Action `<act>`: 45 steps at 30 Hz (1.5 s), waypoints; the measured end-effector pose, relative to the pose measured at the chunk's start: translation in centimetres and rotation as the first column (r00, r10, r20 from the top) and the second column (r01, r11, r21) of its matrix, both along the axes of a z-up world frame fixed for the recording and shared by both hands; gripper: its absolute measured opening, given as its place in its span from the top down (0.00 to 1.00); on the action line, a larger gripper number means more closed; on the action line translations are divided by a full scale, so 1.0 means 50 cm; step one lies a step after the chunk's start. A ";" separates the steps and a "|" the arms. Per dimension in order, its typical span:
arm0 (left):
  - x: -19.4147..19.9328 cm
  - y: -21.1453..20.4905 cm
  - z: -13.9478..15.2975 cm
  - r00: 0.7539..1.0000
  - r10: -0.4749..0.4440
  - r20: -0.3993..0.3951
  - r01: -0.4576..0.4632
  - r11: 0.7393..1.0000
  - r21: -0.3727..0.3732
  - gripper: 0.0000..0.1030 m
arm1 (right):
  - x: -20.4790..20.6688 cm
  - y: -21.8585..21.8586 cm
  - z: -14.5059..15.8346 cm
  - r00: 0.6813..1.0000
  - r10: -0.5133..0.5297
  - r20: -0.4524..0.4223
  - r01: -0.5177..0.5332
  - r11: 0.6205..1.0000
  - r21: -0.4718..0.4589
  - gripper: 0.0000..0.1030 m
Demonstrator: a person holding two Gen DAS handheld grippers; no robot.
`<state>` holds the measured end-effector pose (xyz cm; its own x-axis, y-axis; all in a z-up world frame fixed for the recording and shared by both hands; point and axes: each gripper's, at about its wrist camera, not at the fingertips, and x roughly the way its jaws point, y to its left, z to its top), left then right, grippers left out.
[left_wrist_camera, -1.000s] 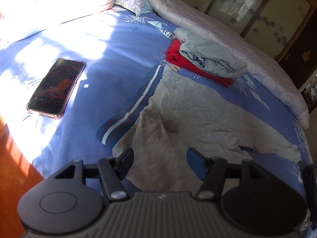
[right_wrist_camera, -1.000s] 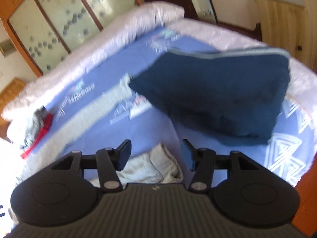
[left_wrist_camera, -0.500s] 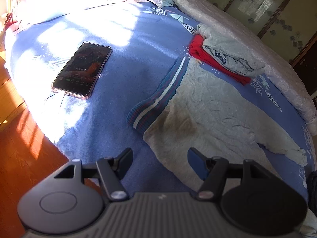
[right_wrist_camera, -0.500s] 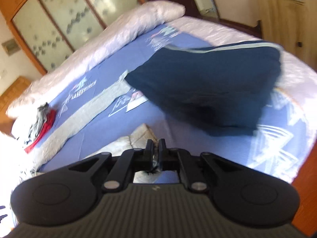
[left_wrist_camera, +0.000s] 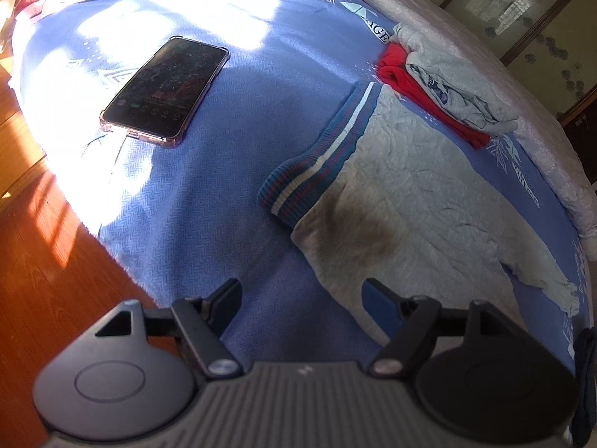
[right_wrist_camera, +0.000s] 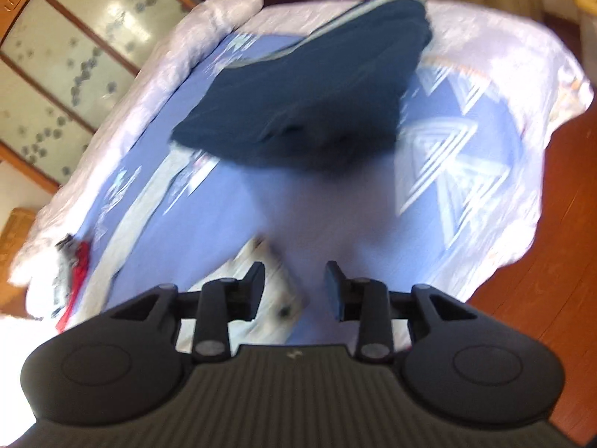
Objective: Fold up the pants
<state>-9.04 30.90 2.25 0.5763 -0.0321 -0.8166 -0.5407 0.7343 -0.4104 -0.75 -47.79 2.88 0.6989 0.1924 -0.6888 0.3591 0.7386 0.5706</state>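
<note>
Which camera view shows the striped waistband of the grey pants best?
The left wrist view. There the waistband lies sharp and whole on the blue bedcover, at the top end of the grey pants. The right wrist view is blurred and shows only a pale part of the pants, no waistband.

The left tongs [left_wrist_camera: 302, 298] are opening over the blue bed [left_wrist_camera: 209, 194], nothing between the jaws. Just ahead lie the grey pants [left_wrist_camera: 421, 201], spread flat, striped waistband [left_wrist_camera: 317, 160] toward the phone [left_wrist_camera: 164, 89]. Beyond them, a grey garment [left_wrist_camera: 459, 82] sits on something red [left_wrist_camera: 414, 89].
</note>
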 end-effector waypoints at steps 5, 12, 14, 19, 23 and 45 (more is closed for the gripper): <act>0.011 -0.012 0.001 0.999 -0.041 0.023 0.041 0.999 -0.013 0.26 | -0.020 0.078 -0.009 0.992 0.125 -0.001 -0.122 0.973 0.196 0.63; 0.040 -0.003 -0.029 0.999 -0.027 0.045 0.032 0.994 -0.109 0.23 | 0.024 0.158 -0.073 0.992 0.112 -0.058 -0.089 0.947 0.309 0.58; 0.041 -0.001 -0.039 0.998 -0.009 0.057 0.016 0.991 -0.130 0.23 | 0.019 0.149 -0.082 0.996 0.061 -0.065 -0.036 0.943 0.331 0.57; 0.043 0.003 -0.041 0.996 0.024 0.091 -0.013 0.993 -0.117 0.43 | -0.003 0.102 -0.080 0.995 -0.085 -0.056 0.098 0.942 0.321 0.57; 0.050 0.019 -0.061 0.996 0.060 0.063 -0.048 0.983 -0.177 0.88 | -0.014 0.085 -0.092 0.982 -0.173 -0.075 0.188 0.930 0.315 0.60; 0.261 0.085 0.100 0.951 0.212 0.225 -0.119 0.923 -0.367 0.91 | 0.321 0.141 0.109 0.965 -0.055 0.255 0.051 0.998 0.022 0.92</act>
<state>4.00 35.14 7.24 0.7851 -0.1700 -0.5956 -0.4845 0.4306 -0.7615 15.28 -40.73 8.32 0.8608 0.1590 -0.4835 0.2387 0.7129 0.6594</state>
